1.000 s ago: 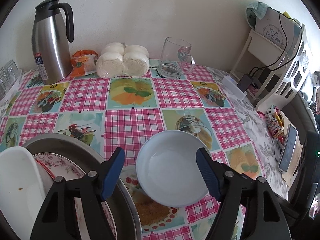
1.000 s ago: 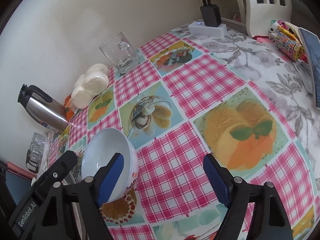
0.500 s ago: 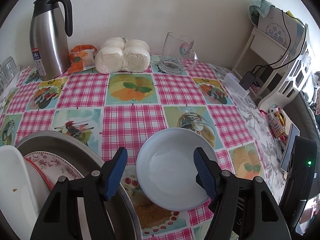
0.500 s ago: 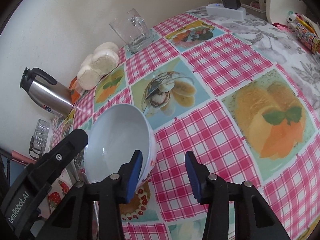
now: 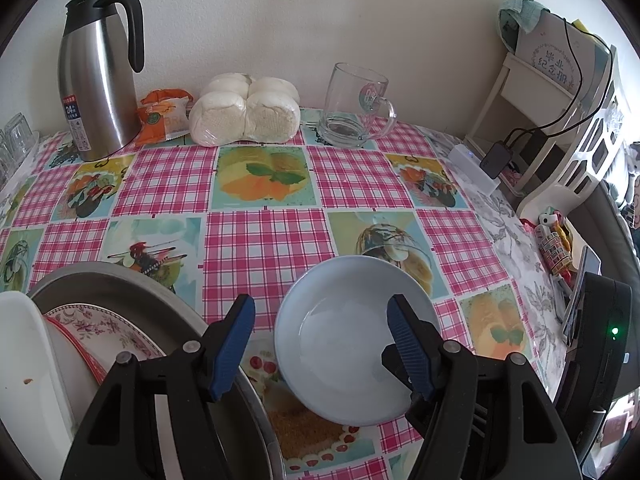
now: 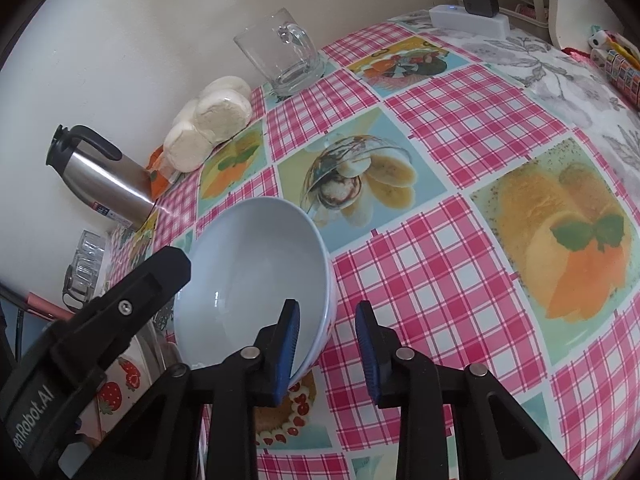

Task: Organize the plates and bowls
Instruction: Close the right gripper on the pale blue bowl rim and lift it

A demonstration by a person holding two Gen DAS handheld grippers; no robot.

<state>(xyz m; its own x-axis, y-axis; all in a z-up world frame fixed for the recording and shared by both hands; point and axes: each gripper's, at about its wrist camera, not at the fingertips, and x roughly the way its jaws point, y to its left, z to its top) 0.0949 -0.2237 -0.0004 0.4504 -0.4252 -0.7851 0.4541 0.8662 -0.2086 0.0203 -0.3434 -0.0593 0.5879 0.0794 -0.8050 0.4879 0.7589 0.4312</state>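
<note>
Across the whole near half of the scene spreads the checked tablecloth (image 5: pixel 260 240), pink gingham squares set between printed fruit panels, and on it, at the near left, sits a wide metal basin (image 5: pixel 120 284) holding a flowered plate (image 5: pixel 96 328) and a white dish (image 5: pixel 20 360) on edge. Just right of the basin, near the table's front edge, stands the pale blue bowl (image 5: pixel 352 336), upright and empty; it is round, so no long axis governs the approach, only the rim. Along the far wall stand a steel thermos jug (image 5: pixel 96 80), a bag of white buns (image 5: pixel 244 112) and a glass mug (image 5: pixel 356 108), all well apart from the work. The left gripper (image 5: pixel 320 340) hangs over the bowl's left part with its jaws standing wide, one finger out over the gap between basin and bowl and the other above the bowl's inside, neither pad touching it as far as the pictures show. The right gripper (image 6: pixel 328 344) is plainly the nearer one: in its own view the bowl's near right rim lies between its two fingers, the left pad inside the wall and the right pad (image 6: pixel 366 352) outside, with a gap still showing there. Its jaws are closing on that rim but do not yet pinch it. The coming lift probably turns on the rim staying centred between those pads; should the bowl skid left on the slick cloth, it may slip the bite.
</note>
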